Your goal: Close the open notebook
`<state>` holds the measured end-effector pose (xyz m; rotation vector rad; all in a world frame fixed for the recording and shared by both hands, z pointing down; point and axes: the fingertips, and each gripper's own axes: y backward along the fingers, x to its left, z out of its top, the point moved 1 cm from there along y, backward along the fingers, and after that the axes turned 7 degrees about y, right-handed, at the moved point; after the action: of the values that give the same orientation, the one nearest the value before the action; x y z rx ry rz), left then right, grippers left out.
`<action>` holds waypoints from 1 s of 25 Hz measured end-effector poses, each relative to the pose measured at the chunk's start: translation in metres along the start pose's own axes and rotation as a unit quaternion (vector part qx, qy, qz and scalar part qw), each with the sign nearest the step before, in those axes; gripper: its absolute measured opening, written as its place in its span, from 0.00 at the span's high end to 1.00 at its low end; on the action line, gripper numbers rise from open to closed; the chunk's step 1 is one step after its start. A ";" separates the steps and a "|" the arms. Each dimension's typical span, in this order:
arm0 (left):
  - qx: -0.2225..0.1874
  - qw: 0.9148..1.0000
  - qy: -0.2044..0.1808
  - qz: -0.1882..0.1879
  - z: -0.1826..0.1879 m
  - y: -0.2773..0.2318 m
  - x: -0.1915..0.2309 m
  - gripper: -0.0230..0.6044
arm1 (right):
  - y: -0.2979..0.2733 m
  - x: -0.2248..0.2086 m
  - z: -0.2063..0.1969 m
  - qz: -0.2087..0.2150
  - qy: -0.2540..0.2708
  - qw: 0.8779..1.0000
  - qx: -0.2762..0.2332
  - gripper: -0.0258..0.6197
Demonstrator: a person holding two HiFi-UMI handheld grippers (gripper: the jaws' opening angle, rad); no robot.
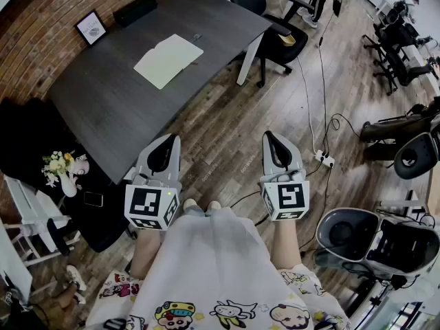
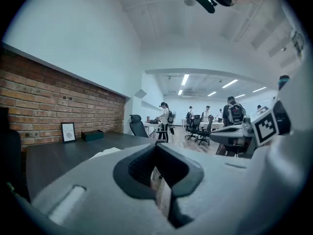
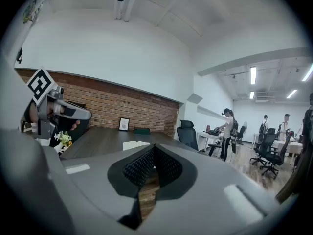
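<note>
My left fingers (image 1: 163, 153) and right fingers (image 1: 276, 150) pressed together, empty, open notebook (image 1: 168, 60) at 11 o'clock on worktop (image 1: 103, 108), wood floor (image 1: 220, 136) between us

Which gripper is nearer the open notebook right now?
Left. The left gripper hangs shut beside the near edge of the table, short of the open notebook; the right gripper, also shut, is over the wooden floor, farther off.

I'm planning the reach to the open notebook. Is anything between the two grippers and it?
Nothing visible does. The left gripper and right gripper, both shut, hang over floor short of the table. The open notebook lies on bare tabletop; the picture frame and dark box sit beyond it, by the wall.
</note>
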<state>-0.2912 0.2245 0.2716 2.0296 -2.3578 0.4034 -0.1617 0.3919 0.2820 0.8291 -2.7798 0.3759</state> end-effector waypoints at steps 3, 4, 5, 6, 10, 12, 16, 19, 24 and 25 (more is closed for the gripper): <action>-0.003 1.000 0.000 0.002 0.000 0.001 -0.008 0.97 | 0.005 -0.005 -0.001 0.001 -0.006 1.000 -0.002 0.95; -0.003 1.000 0.000 0.002 0.000 0.001 -0.010 0.97 | 0.006 -0.006 -0.001 0.002 -0.008 1.000 -0.003 0.95; -0.004 1.000 0.001 0.003 0.000 0.001 -0.013 0.97 | 0.008 -0.008 -0.001 0.004 -0.009 1.000 -0.005 0.95; -0.003 1.000 0.002 0.004 -0.001 0.001 -0.015 0.97 | 0.010 -0.009 -0.001 0.006 -0.010 1.000 -0.007 0.95; -0.003 1.000 0.004 0.014 -0.006 0.003 -0.018 0.94 | 0.014 -0.011 -0.004 0.013 -0.009 1.000 -0.016 0.95; -0.002 1.000 0.008 0.017 -0.007 0.003 -0.016 0.92 | 0.012 -0.011 -0.005 0.016 -0.014 1.000 -0.019 0.95; -0.001 1.000 0.014 0.021 -0.007 -0.003 -0.003 0.88 | -0.003 -0.011 -0.001 0.024 -0.023 0.999 -0.024 0.93; 0.003 1.000 0.017 0.021 -0.010 -0.020 0.013 0.85 | -0.025 -0.011 -0.007 0.027 -0.032 0.999 -0.020 0.85; 0.008 0.999 0.019 0.034 -0.010 -0.067 0.055 0.81 | -0.083 -0.018 -0.006 0.035 -0.027 0.999 -0.015 0.81; 0.007 0.999 0.020 0.035 -0.007 -0.079 0.064 0.80 | -0.097 -0.022 -0.004 0.034 -0.025 0.999 -0.015 0.79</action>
<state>-0.2260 0.1533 0.3042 1.9301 -2.4145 0.4601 -0.0885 0.3254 0.2967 0.7488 -2.8576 0.3281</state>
